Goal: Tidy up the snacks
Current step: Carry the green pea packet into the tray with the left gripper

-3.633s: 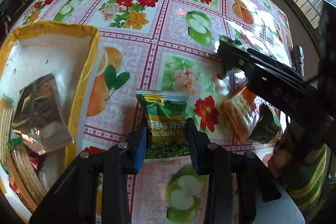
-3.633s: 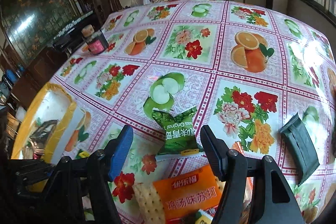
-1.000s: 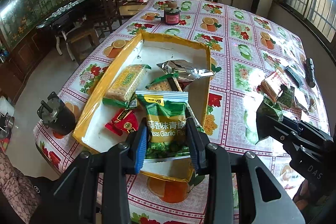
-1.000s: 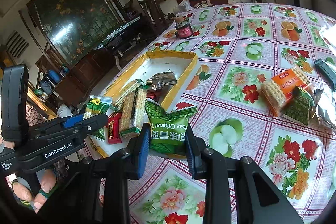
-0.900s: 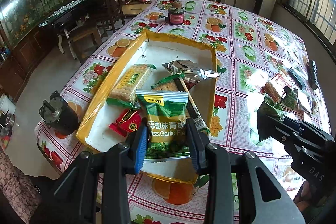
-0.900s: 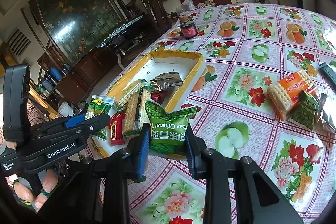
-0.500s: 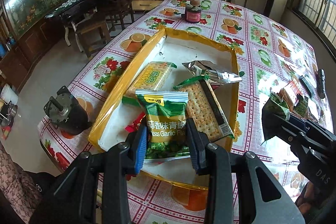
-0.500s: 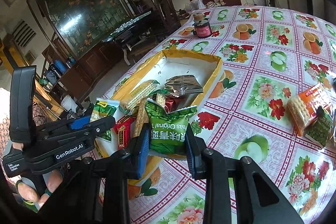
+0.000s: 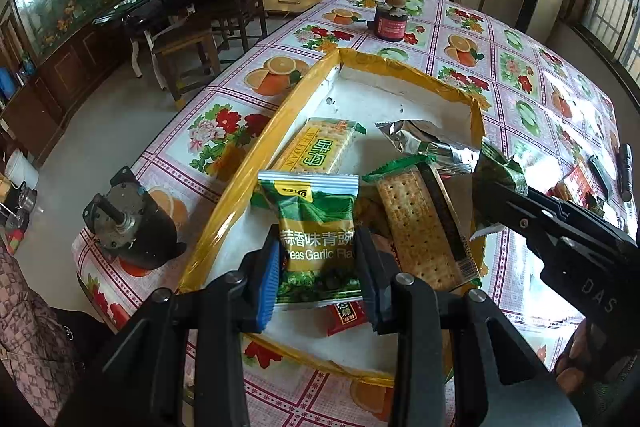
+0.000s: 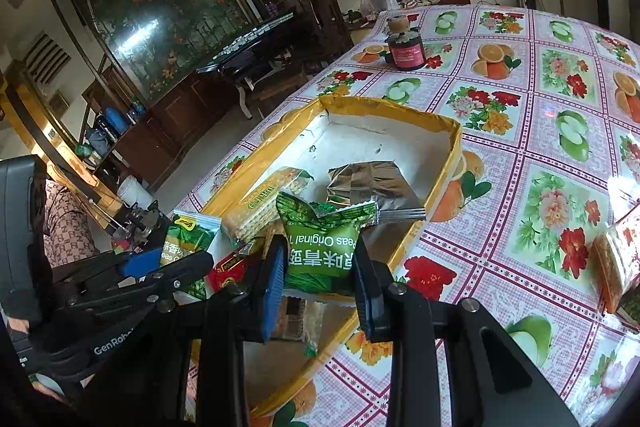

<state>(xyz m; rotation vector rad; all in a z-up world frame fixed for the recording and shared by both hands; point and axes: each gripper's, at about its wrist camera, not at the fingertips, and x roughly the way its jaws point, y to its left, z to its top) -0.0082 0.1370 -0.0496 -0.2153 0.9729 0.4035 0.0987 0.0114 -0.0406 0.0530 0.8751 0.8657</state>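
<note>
I'm at the drop-off step, I reckon: both grippers carry a pea packet over the tray, nothing let go yet.

Left to right in the left wrist view: a dark motor-like part (image 9: 128, 223) sits on the tablecloth (image 9: 224, 131) just outside the tray's yellow rim (image 9: 256, 163). The left gripper (image 9: 318, 267) is clamped on the garlic pea packet (image 9: 316, 227), pads pressing both sides, packet upright above the tray's near end. Under and beyond it: a yellow-green cracker pack (image 9: 320, 147), a red sachet (image 9: 348, 313), a long cracker sleeve (image 9: 420, 227) and a crumpled silver wrapper (image 9: 428, 143). At the right edge the right gripper (image 9: 496, 183) comes in w/ a scrap of green foil at its tip.

Next move, as I judge it: ease each packet lower over bare white floor of the tray (the far half looks the emptiest), then open the jaws – one at a time, since the two tools are close.

The right wrist view fills in what that one hides: the right gripper (image 10: 320, 279) is closed on the original pea packet (image 10: 324, 251), printed upside down to me, hanging over the tray's near right corner. It also shows the left gripper side-on, at far left. Only the left view shows the leftover snacks (image 9: 576, 187) far right on the table – more trips to come, prob.
</note>
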